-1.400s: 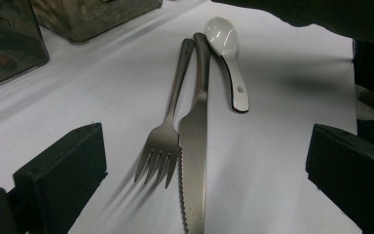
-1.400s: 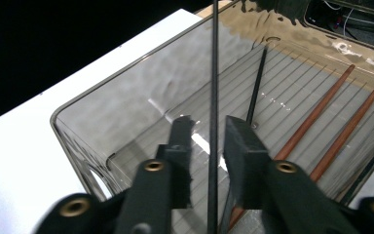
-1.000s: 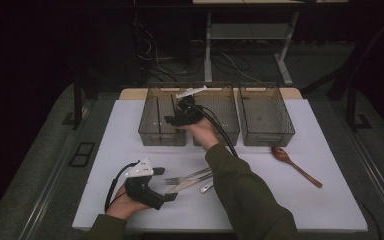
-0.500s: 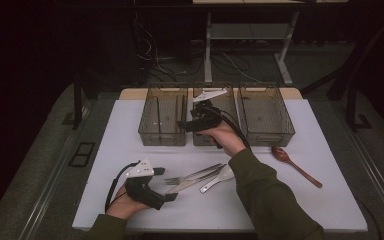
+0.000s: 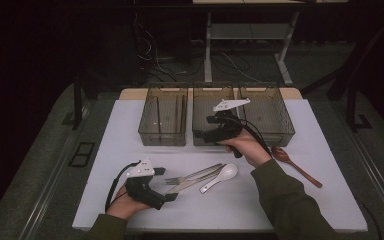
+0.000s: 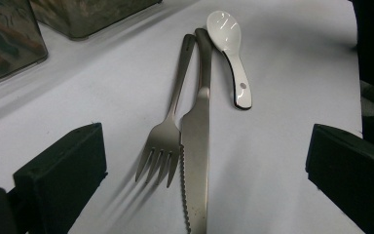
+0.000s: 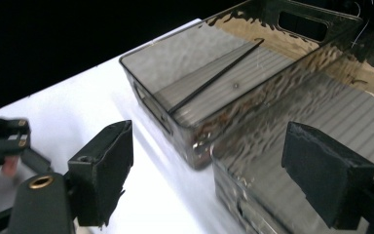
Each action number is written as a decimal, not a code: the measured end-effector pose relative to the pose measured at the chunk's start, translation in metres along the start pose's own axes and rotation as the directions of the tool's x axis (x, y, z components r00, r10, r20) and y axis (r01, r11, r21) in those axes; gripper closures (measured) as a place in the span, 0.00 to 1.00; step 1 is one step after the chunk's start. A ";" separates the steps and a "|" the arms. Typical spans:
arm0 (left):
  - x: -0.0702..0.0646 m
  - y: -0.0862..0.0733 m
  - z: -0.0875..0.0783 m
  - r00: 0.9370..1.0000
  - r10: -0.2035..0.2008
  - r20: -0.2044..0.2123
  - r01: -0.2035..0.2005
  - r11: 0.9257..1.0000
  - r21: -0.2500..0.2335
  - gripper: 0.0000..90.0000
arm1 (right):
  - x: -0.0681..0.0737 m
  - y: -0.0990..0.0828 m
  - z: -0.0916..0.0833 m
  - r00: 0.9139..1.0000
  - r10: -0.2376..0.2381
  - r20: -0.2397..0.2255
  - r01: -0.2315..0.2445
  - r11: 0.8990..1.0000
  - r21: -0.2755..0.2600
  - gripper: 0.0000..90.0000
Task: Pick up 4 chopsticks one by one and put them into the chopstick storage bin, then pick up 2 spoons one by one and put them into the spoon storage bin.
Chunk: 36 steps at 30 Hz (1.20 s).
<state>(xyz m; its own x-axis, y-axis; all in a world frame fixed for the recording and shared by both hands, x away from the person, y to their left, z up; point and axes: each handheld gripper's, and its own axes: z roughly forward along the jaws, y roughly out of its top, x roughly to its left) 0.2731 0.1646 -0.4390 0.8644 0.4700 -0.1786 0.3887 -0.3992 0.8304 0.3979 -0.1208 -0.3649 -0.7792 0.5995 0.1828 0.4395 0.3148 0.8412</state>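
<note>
Hovering at the middle bin's (image 5: 215, 107) front wall, right tool (image 5: 203, 135) just spread, nothing between its jaws, left tool (image 5: 172, 197) spread before fork (image 6: 168, 131), knife (image 6: 197, 146), white spoon (image 6: 230, 46), white worktop (image 5: 130, 145).

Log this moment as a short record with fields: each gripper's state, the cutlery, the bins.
left gripper: open, empty, jaws flanking the fork and knife
right gripper: open, empty, jaws have just been opening, at the front of the middle bin
white spoon: on the table beside the knife's handle
wooden spoon: on the table, right of the right hand
bins: three in a row; left bin has a divider
</note>
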 end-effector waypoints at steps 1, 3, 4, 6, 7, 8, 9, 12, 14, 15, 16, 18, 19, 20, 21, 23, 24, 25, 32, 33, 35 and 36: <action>0.000 0.000 0.000 1.000 0.001 -0.001 -0.001 1.000 0.000 0.01 | 0.000 -0.003 -0.003 1.000 -0.005 0.001 0.005 1.000 0.001 0.20; 0.000 0.000 0.000 1.000 0.000 -0.001 0.000 1.000 -0.003 0.01 | 0.000 -0.009 -0.010 1.000 -0.021 0.012 0.021 1.000 0.007 0.20; 0.000 0.000 -0.001 1.000 0.003 -0.001 -0.003 1.000 -0.002 0.01 | 0.001 -0.013 -0.014 1.000 -0.023 0.009 0.023 1.000 0.008 0.20; 0.000 0.000 0.000 1.000 0.000 -0.001 0.000 1.000 -0.002 0.01 | 0.001 -0.020 -0.021 1.000 -0.026 0.009 0.026 1.000 0.009 0.20; 0.000 0.000 -0.001 1.000 0.002 -0.002 -0.002 1.000 -0.001 0.00 | 0.001 -0.023 -0.024 1.000 -0.028 0.011 0.028 1.000 0.006 0.20; 0.000 0.000 -0.001 1.000 0.002 -0.002 -0.002 1.000 -0.001 0.01 | 0.002 -0.027 -0.028 1.000 -0.029 0.008 0.029 1.000 0.005 0.20; 0.000 0.000 -0.001 1.000 0.002 -0.001 -0.002 1.000 -0.001 0.01 | 0.002 -0.030 -0.031 0.999 -0.035 0.004 0.035 0.999 0.005 0.20; 0.000 0.000 -0.001 1.000 -0.001 -0.004 0.001 1.000 -0.004 0.01 | 0.003 -0.040 -0.039 0.999 -0.039 0.003 0.039 0.999 0.005 0.19; 0.000 0.000 -0.001 1.000 -0.002 -0.004 0.002 1.000 -0.004 0.01 | 0.002 -0.045 -0.044 0.999 -0.039 0.010 0.039 0.999 0.000 0.19; -0.001 0.000 -0.001 1.000 -0.002 -0.004 0.002 1.000 -0.004 0.01 | 0.002 -0.047 -0.047 0.999 -0.033 0.013 0.033 0.999 -0.006 0.19; -0.001 0.000 -0.001 1.000 -0.003 -0.005 0.003 1.000 -0.006 0.01 | 0.002 -0.050 -0.049 1.000 -0.026 0.016 0.026 1.000 -0.006 0.19; -0.001 0.000 -0.002 1.000 -0.003 -0.005 0.003 1.000 -0.007 0.01 | 0.001 -0.056 -0.053 0.999 -0.027 0.021 0.027 1.000 -0.002 0.19; -0.001 0.000 -0.002 1.000 -0.004 -0.006 0.003 1.000 -0.007 0.01 | 0.001 -0.059 -0.056 0.999 -0.026 0.024 0.026 1.000 0.000 0.19; -0.001 0.000 -0.002 1.000 -0.004 -0.005 0.004 1.000 -0.009 0.01 | 0.001 -0.062 -0.058 0.999 -0.032 0.027 0.032 0.999 0.000 0.19; -0.001 0.000 -0.002 1.000 -0.003 -0.005 0.003 1.000 -0.010 0.01 | 0.001 -0.065 -0.060 0.999 -0.028 0.030 0.028 1.000 0.002 0.19; -0.001 0.000 -0.002 1.000 0.000 -0.005 0.000 1.000 -0.010 0.01 | 0.001 -0.071 -0.065 0.999 -0.020 0.032 0.020 1.000 0.002 0.19; -0.001 0.000 -0.003 1.000 -0.002 -0.005 0.002 1.000 -0.011 0.01 | 0.001 -0.075 -0.067 0.999 -0.019 0.031 0.019 1.000 0.002 0.19; -0.001 0.000 -0.003 1.000 -0.002 -0.005 0.002 1.000 -0.011 0.01 | 0.001 -0.077 -0.069 0.999 -0.015 0.031 0.015 1.000 0.006 0.19; -0.001 0.000 -0.004 1.000 0.002 -0.005 -0.002 1.000 -0.008 0.00 | 0.001 -0.094 -0.085 0.999 -0.009 0.035 0.010 1.000 -0.014 0.19; -0.001 0.000 -0.004 1.000 0.001 -0.006 -0.001 1.000 -0.008 0.01 | 0.001 -0.097 -0.087 0.999 -0.006 0.034 0.007 1.000 -0.017 0.19; -0.001 0.000 -0.004 1.000 -0.003 -0.008 0.003 1.000 -0.014 0.01 | 0.002 -0.101 -0.090 1.000 -0.010 0.029 0.010 1.000 -0.014 0.19; -0.001 0.000 -0.004 1.000 -0.004 -0.010 0.004 1.000 -0.014 0.01 | 0.003 -0.104 -0.091 0.999 -0.015 0.029 0.015 1.000 -0.011 0.19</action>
<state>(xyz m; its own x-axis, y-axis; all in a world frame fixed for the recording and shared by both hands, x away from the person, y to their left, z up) 0.2709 0.1671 -0.4373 0.8595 0.4796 -0.1768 0.3877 -0.3861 0.8370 0.3091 -0.2189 -0.4049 -0.7724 0.6158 0.1554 0.4225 0.3155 0.8497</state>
